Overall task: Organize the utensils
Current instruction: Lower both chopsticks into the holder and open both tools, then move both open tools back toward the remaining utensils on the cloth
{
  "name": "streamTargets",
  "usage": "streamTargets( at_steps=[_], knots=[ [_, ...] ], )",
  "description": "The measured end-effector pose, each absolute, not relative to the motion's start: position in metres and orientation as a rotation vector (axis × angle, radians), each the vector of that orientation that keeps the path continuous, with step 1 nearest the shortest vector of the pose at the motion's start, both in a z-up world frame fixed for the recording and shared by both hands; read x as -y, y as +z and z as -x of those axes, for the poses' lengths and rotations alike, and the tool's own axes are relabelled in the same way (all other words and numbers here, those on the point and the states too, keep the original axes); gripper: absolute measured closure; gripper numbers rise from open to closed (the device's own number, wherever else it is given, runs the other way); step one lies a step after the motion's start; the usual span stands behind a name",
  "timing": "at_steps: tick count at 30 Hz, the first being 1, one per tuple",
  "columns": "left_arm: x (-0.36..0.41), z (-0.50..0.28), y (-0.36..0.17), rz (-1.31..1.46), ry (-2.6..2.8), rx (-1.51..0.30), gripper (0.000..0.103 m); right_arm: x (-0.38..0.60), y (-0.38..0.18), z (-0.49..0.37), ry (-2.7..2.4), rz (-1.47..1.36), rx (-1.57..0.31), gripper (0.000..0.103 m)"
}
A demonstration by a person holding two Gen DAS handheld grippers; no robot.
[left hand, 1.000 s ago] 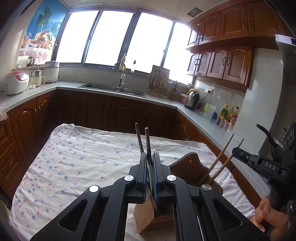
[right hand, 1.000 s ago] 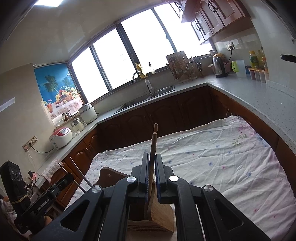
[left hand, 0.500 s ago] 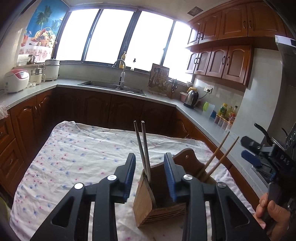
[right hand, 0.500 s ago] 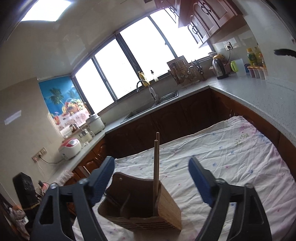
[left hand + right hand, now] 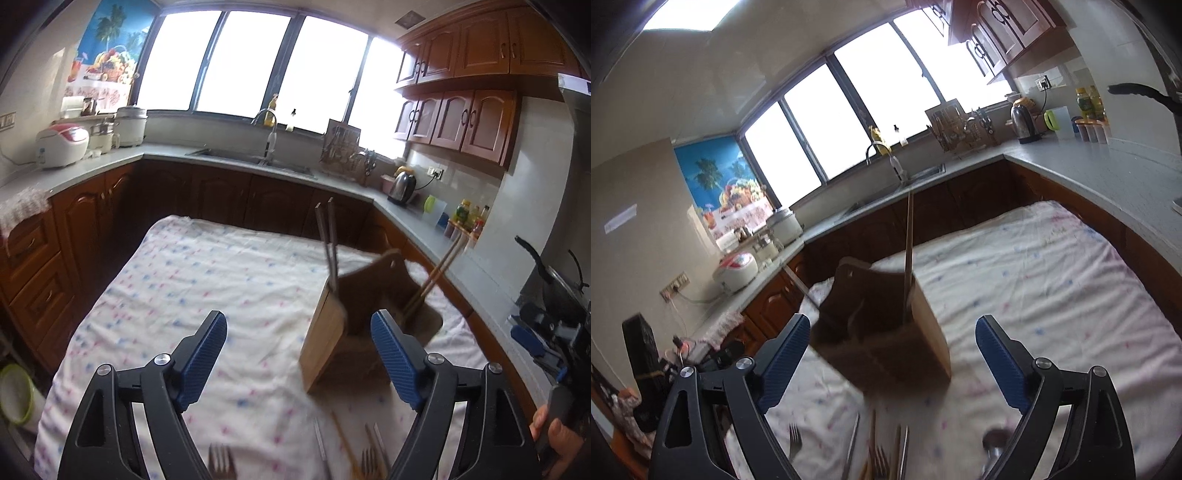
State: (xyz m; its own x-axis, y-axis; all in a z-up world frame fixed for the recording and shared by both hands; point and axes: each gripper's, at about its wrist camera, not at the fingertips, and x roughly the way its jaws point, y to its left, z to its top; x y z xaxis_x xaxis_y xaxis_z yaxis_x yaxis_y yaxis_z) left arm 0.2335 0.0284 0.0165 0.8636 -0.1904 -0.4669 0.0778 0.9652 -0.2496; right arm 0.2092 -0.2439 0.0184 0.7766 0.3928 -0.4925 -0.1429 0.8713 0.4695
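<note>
I've just let go: both sets of fingers, left gripper (image 5: 298, 352) and right gripper (image 5: 892, 356), have been opening and hold nothing. Both chopstick pairs now stand in the wooden holder (image 5: 332, 332); loose forks (image 5: 877, 456) on the desk remain.

Both cameras ride low behind their own jaws, tilted down over the cloth-covered table (image 5: 207, 280) toward the kitchen windows. The left wrist view has the wooden utensil holder (image 5: 325, 332) close ahead, off to the right of its fingers. The right wrist view, rolled sideways, has that holder (image 5: 886, 332) close between its fingers. Both share holder, tablecloth, sink (image 5: 255, 158) and loose cutlery nearest the lens.
</note>
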Motion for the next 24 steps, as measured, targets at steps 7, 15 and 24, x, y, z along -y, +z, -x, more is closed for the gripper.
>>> streamTargets(
  at_steps=[7,15,24],
  knots=[
    [-0.039,-0.189,0.017,0.233,-0.117,-0.569,0.02,0.236,0.011,-0.167,0.298,-0.383,-0.665,0.01],
    [-0.043,-0.141,0.009,0.256,-0.094,-0.616,0.02,0.221,-0.001,-0.125,0.272,-0.29,-0.669,0.01],
    [-0.035,-0.121,-0.003,0.229,-0.095,-0.67,0.02,0.206,-0.025,-0.114,0.271,-0.238,-0.729,0.027]
  ],
)
